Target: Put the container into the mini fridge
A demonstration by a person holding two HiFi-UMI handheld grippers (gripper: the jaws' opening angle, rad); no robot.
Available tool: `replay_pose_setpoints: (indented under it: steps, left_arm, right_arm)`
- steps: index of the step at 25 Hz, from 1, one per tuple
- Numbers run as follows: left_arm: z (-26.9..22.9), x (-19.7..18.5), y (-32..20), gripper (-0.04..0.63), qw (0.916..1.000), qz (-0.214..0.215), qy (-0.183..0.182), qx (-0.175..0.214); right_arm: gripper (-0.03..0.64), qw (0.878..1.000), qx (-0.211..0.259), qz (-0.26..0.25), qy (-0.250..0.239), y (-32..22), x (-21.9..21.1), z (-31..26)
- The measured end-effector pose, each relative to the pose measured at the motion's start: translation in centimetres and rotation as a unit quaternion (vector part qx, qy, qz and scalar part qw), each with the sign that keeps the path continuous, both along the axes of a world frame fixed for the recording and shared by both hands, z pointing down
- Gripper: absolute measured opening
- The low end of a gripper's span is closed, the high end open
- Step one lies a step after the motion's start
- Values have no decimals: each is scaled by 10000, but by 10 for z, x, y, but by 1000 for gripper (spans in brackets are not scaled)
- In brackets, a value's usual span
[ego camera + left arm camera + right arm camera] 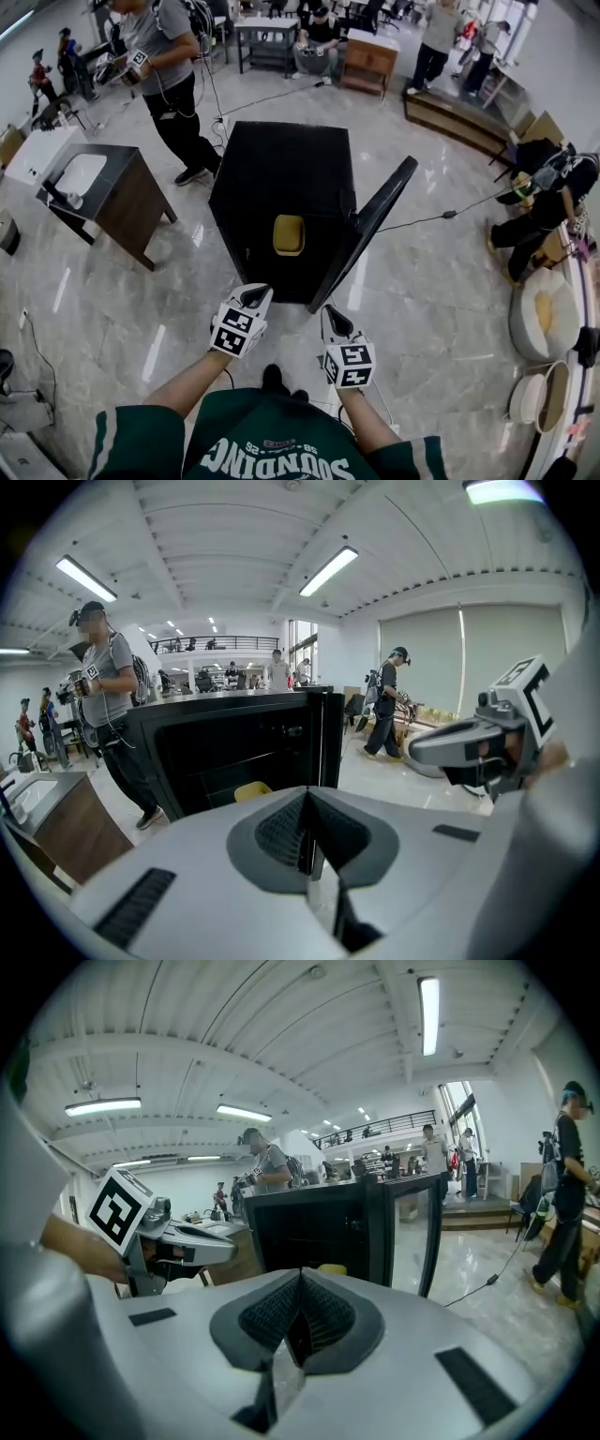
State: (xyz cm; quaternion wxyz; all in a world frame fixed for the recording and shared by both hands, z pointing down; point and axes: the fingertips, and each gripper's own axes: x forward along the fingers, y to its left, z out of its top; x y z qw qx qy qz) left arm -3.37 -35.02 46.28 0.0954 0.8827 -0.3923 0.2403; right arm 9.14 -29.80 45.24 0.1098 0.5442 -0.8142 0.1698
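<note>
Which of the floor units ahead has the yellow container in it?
The black mini fridge straight ahead: its door is swung open and the yellow container sits inside. The brown sink cabinet to its left shows none.

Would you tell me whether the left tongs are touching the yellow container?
Apart. Head view: the left tongs stop short of the yellow container inside the mini fridge.

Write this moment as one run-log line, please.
fridge: door open | container: inside fridge | left gripper: shut, empty | right gripper: shut, empty
</note>
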Motion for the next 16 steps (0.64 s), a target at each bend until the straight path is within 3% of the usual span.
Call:
replay_pose_setpoints:
  steps: [16]
  left_arm:
    - [8,0,10,14,9998,-60,31,-184]
  right_arm:
    - [34,10000,-19,-31,-56,9,1,4]
